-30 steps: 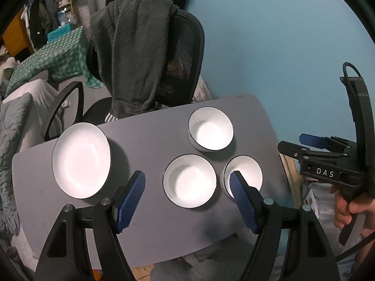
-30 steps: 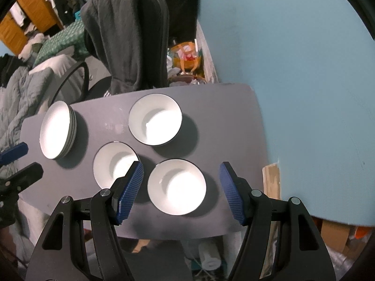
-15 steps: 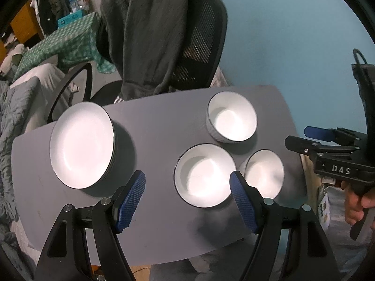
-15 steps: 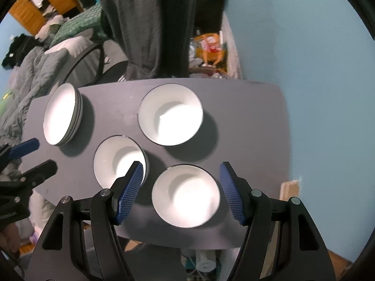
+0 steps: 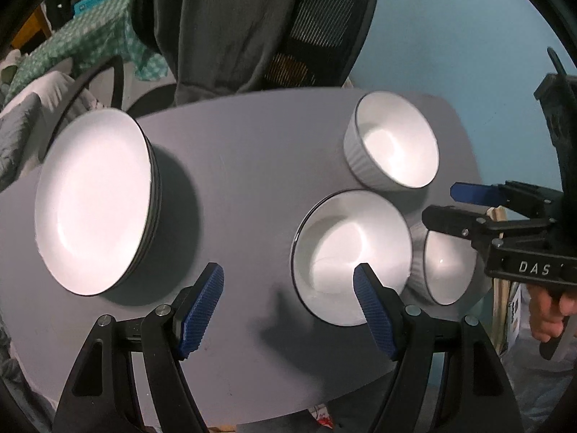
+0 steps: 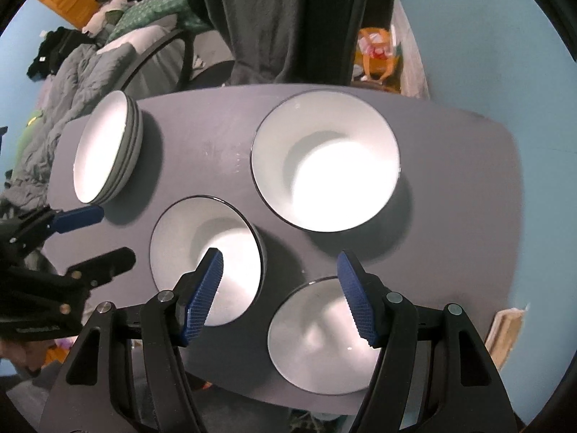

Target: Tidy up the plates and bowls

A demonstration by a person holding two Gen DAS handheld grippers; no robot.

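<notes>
A stack of white plates (image 5: 93, 202) sits at the left of the grey table (image 5: 245, 166). Three white bowls stand at the right: a far bowl (image 5: 393, 144), a middle bowl (image 5: 351, 256) and a near bowl (image 5: 447, 267). My left gripper (image 5: 288, 274) hangs open above the table between the plates and the middle bowl, holding nothing. In the right wrist view my right gripper (image 6: 279, 263) is open and empty above the gap between the middle bowl (image 6: 207, 259) and the near bowl (image 6: 321, 335). The far bowl (image 6: 324, 162) and plates (image 6: 104, 151) lie beyond.
An office chair draped with a dark hoodie (image 5: 252, 25) stands behind the table. A blue wall (image 5: 468, 36) runs along the right. Bedding (image 6: 72, 72) and a green checked cloth (image 5: 90, 36) lie at the left. A hand (image 5: 548, 310) holds the right gripper (image 5: 447, 205).
Both grippers have come down closer to the table, so the plates and bowls look larger. Their jaws keep the same width. No dish has moved.
</notes>
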